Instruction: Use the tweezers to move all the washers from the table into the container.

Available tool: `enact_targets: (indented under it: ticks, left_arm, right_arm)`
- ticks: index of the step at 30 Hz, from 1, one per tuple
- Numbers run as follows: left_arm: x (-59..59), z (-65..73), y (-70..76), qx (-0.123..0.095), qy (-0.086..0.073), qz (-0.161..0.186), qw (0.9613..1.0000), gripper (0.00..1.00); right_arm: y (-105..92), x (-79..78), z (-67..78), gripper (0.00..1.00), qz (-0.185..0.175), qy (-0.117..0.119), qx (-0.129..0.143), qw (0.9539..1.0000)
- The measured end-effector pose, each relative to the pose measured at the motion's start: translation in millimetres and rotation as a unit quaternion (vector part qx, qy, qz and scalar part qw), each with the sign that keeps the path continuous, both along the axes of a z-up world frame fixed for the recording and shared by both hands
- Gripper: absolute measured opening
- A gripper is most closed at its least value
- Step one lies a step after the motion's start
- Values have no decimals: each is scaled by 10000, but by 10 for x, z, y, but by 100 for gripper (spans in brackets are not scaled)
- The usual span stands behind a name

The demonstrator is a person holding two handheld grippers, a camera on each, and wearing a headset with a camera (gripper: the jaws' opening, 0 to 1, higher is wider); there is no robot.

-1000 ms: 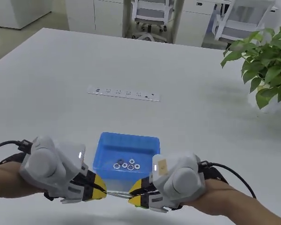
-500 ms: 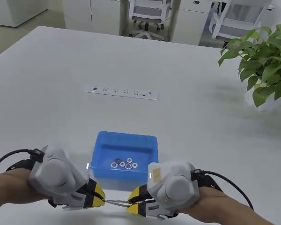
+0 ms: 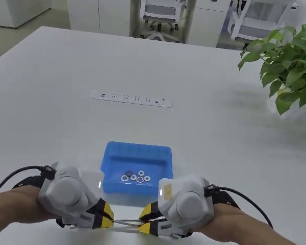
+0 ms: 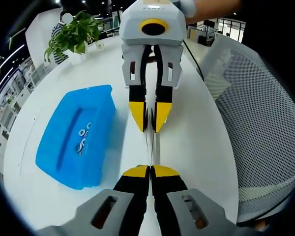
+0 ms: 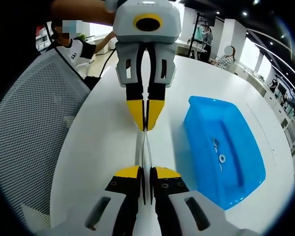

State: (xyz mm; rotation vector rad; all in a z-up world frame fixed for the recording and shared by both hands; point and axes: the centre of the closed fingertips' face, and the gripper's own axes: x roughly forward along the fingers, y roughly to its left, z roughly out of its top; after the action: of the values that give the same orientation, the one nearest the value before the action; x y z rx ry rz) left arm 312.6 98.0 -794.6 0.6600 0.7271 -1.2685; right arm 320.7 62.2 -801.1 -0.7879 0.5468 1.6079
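Near the table's front edge the left gripper (image 3: 106, 218) and right gripper (image 3: 145, 224) both clamp the tweezers (image 3: 125, 222) end to end, with the washers (image 3: 135, 177) lying in the container (image 3: 112, 153); an uneven release could drop the tool.

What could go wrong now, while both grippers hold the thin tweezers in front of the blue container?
1. The tweezers are pinched at each end by the left gripper and the right gripper; if one lets go badly, they may drop on the table, close to its near edge.
2. Pulling apart could bend them.
3. The container with the washers sits just beyond; a swing might knock it.
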Motion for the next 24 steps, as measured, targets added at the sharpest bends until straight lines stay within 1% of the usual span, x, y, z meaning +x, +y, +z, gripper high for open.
enact_targets:
  ticks: [9,13,16,18,20,24]
  left_arm:
    - [-20,-59,3,119,47,-32,9999,5]
    - [-12,-92,7,152,59,-12,9999,5]
    - [-19,-114,11,228,76,-21,9997,5]
    - [-18,-100,7,201,91,-5,9998,5]
    - [-21,-99,7,177,144,47,9997,5]
    - [-23,-98,5,183,144,46,9997,5]
  right_arm:
    - [-11,-30,-49,11,91,-50,-67,9999]
    - [-17,-18,-50,11,71,-26,-69,9999]
    - [-17,-12,-54,11,59,-10,-82,9999]
    - [-18,-15,-54,11,39,20,-101,9999]
    - [-18,-15,-51,12,22,46,-116,9999]
    - [-18,-13,-54,12,51,16,-142,9999]
